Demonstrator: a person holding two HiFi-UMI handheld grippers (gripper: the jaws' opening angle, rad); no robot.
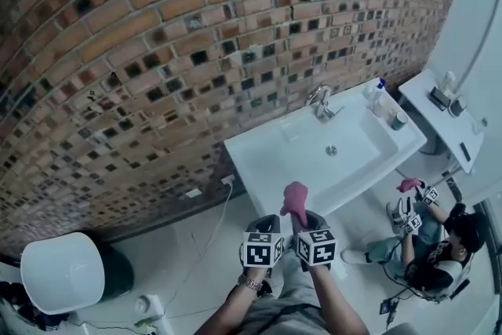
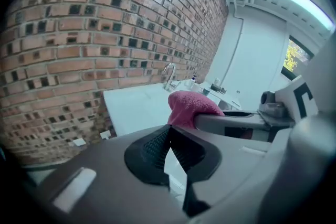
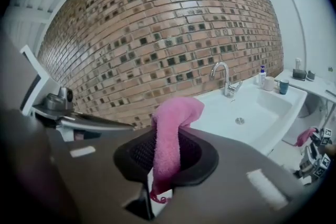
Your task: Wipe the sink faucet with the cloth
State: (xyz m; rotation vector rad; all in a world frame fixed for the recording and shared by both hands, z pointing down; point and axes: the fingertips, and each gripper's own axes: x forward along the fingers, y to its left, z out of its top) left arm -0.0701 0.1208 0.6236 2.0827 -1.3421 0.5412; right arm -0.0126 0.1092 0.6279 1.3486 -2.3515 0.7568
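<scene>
Brick wall [image 1: 157, 51] across the left and back. Low centre, left gripper [image 2: 168, 134] pressed shut on nothing, just beside right gripper [image 3: 167, 139] clamped on pink cloth [image 3: 170, 118], its top flopping over the pads. Further right, white sink [image 1: 259, 157] with faucet [image 1: 321, 102], well apart from the cloth, not yet wiped. Risk: narrow pinch on the cloth, likely to pull free when rubbed against the spout.

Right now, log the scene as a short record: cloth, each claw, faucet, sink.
cloth: pink, clamped in the right claw
right claw: shut on the cloth, in front of the sink, not touching it
left claw: shut, nothing in it, beside the right claw
faucet: chrome, at the sink's back edge, no contact yet
</scene>
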